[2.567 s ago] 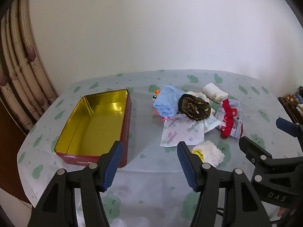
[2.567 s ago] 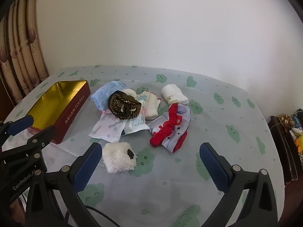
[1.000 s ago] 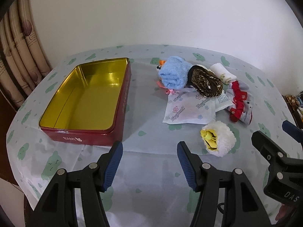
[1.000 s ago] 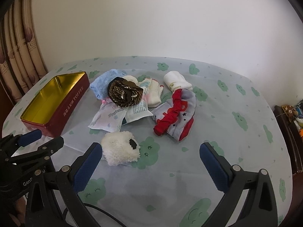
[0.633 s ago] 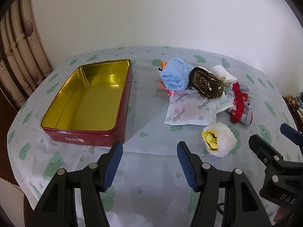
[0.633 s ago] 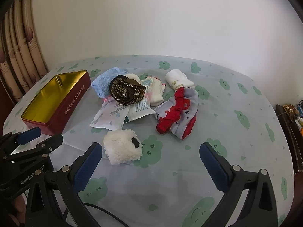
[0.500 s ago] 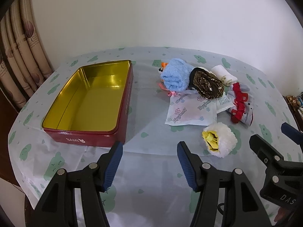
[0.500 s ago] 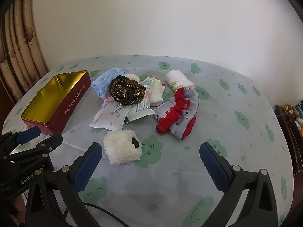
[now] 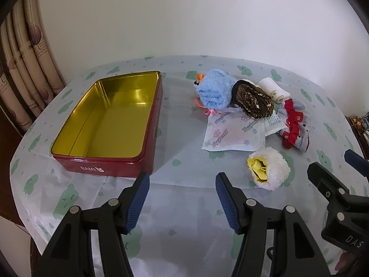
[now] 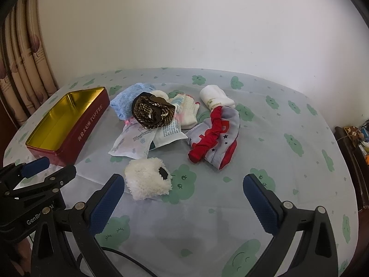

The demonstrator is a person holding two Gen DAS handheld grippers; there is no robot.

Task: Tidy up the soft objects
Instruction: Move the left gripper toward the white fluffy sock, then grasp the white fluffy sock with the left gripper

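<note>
- Blue-padded tongs sit nearest in each view: the left gripper (image 9: 182,198) has its jaws apart with nothing between them, above the cloth in front of the tin; the right gripper (image 10: 182,204) is spread wider, also empty, above bare cloth.
- Just past the right gripper's left pad lies a white fluffy ball (image 10: 147,182) (yellow inside, as the left view shows (image 9: 268,169)), apart from the main heap.
- Left of it, near the table's edge, stands an open red tin (image 9: 147,138) with a gold inside, nothing in it; white lettering runs along its side.
- Beyond the ball, two white sachets (image 10: 138,140) with purple print lie flat, overlapping, one edge tucked under the pile.
- To their right a red and grey cloth (image 10: 216,136) with small stars lies crumpled.
- On top of the sachets' far end rests a brown woven band (image 10: 151,112), coiled.
- Behind it, a folded blue towel (image 9: 215,91) touches the band, with something small and orange peeking out at its far side (too small to tell).
- Farthest right, a rolled white sock (image 10: 215,99) touches the red and grey cloth.
- All of this sits on a table under a pale cloth (image 10: 288,120) with green prints; a curtain (image 9: 27,53) hangs at the left.
</note>
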